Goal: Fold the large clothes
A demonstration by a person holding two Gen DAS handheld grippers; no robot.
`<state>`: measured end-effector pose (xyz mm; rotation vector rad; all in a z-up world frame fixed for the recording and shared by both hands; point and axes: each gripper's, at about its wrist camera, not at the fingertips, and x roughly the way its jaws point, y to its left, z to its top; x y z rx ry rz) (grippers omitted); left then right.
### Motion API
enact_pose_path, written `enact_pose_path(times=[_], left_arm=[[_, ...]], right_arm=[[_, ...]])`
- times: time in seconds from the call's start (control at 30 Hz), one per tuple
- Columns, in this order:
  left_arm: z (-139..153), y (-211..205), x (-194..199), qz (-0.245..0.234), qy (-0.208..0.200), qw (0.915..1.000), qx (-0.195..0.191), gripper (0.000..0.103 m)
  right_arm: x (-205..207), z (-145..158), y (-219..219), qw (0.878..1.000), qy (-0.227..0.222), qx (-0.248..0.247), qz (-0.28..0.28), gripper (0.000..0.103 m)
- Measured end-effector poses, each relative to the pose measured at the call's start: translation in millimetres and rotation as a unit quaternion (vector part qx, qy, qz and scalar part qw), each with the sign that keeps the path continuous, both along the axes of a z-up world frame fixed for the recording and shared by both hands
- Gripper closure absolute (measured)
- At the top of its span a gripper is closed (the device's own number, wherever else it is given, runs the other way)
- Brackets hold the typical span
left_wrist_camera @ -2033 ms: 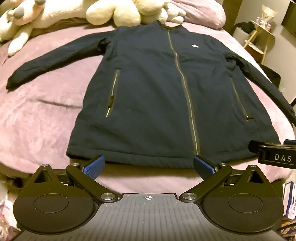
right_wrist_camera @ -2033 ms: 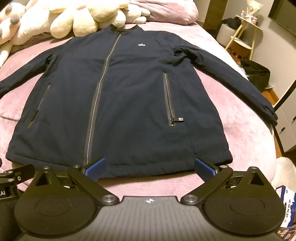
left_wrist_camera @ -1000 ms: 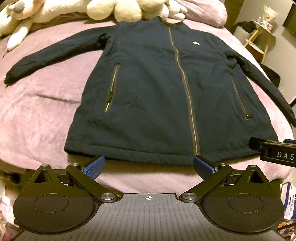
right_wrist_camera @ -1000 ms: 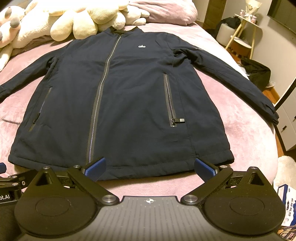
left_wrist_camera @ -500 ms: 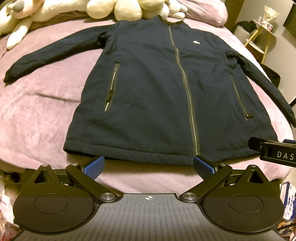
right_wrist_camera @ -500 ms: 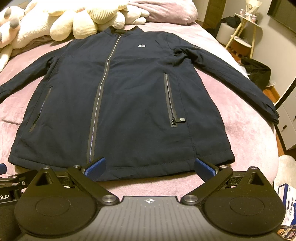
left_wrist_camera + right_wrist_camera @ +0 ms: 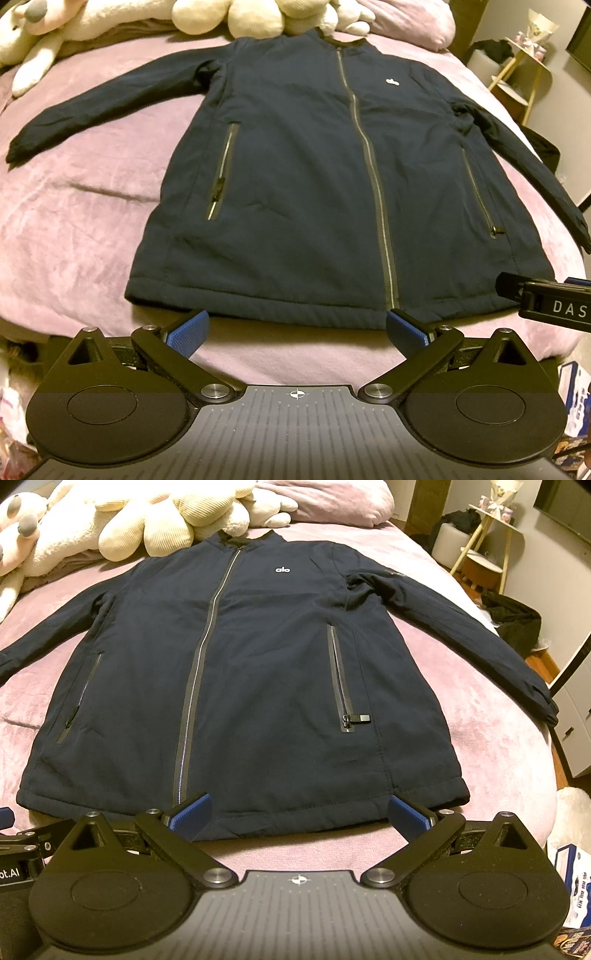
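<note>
Nothing is folded: the jacket [image 7: 314,177] lies flat ahead of both claws, left claw [image 7: 295,330] and right claw [image 7: 299,810] spread, empty (sleeves outstretched).

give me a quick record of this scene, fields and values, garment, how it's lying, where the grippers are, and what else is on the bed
garment: dark navy jacket, front zip closed
lay: spread flat, front up, both sleeves out to the sides, collar at the far end
surface: pink blanket on a bed
left gripper: open, empty, just short of the hem
right gripper: open, empty, at the hem near its right corner
fold progress: none visible yet
other items: cream plush toys and a pink pillow beyond the collar
</note>
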<state>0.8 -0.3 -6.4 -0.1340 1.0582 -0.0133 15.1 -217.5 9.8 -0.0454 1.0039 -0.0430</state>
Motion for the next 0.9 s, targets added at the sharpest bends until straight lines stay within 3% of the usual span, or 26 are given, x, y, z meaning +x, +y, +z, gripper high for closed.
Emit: enact_pose_path(times=[0.9], left_arm=[[-2.8,-0.4,3.6,-0.001,0.008,1.0,-0.002,0.0]], right_arm=[[3.6,-4.1,-3.4,1.0,0.006,0.005,-0.004,0.002]])
